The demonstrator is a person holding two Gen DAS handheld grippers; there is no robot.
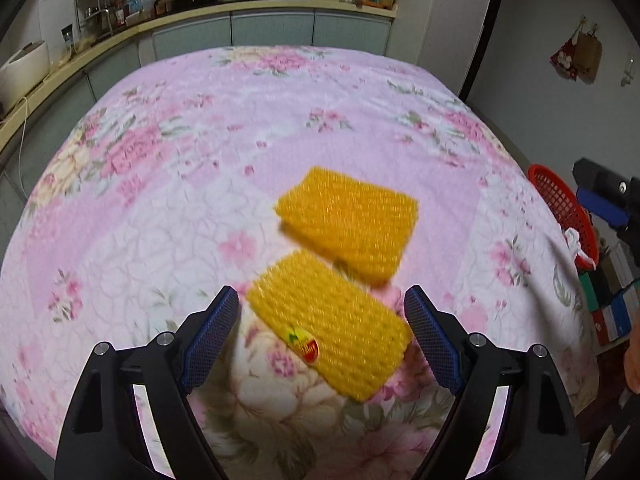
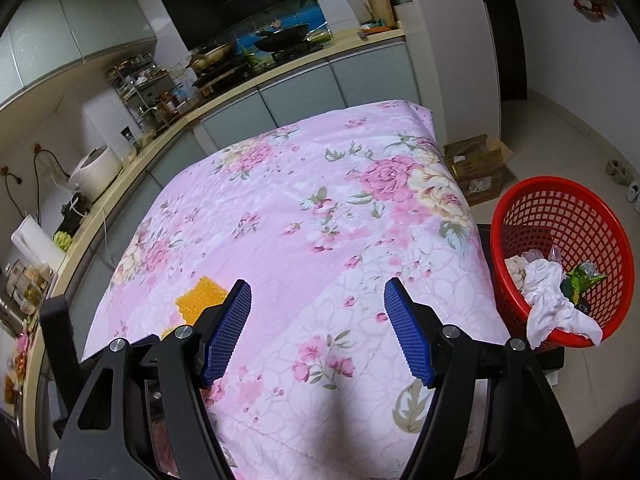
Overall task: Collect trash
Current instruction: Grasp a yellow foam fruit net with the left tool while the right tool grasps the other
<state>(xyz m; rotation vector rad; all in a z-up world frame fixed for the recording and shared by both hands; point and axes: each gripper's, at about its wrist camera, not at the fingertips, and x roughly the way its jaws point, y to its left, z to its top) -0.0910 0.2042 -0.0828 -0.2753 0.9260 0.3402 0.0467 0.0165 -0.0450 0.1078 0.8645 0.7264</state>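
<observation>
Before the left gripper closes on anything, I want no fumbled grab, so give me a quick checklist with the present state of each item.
1. left gripper jaws open: ok.
2. Nearer yellow foam net between the pads: ok; contact cannot tell, image blurred.
3. Only one net in the jaws: ok, the second yellow foam net lies beyond the fingertips.
4. right gripper empty and open: ok.
5. red basket has room: ok, white crumpled paper hangs over its rim.
</observation>
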